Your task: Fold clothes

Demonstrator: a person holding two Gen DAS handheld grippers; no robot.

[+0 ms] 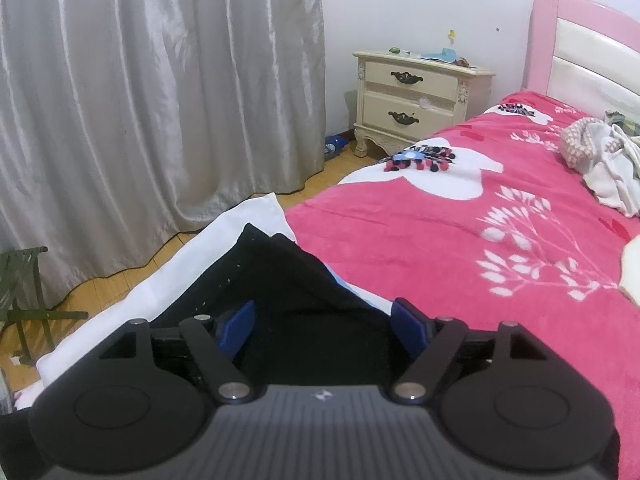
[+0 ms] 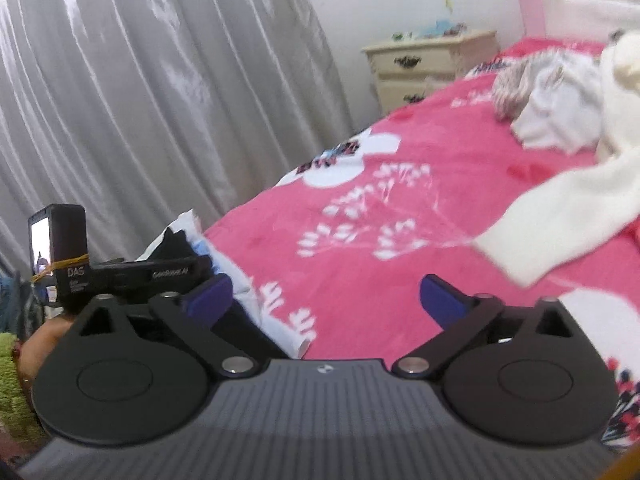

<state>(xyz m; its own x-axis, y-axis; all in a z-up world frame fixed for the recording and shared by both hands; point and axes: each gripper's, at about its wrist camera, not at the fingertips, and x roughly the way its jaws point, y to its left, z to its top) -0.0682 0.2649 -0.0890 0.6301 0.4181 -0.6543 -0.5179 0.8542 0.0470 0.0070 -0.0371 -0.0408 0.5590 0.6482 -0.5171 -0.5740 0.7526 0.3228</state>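
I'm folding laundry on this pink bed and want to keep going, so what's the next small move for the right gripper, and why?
Probably reach the right gripper toward the cream sweater lying ahead to its right. Its jaws stand wide with only pink blanket between them, so it is free, while the left gripper sits over the black garment.

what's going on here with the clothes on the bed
A person is folding clothes on a pink bedspread with a handheld gripper in each hand. The left gripper stands wide with a black garment between its fingers, lying over a white cloth. The right gripper is open and empty. A cream sweater and a crumpled pile wait further up.
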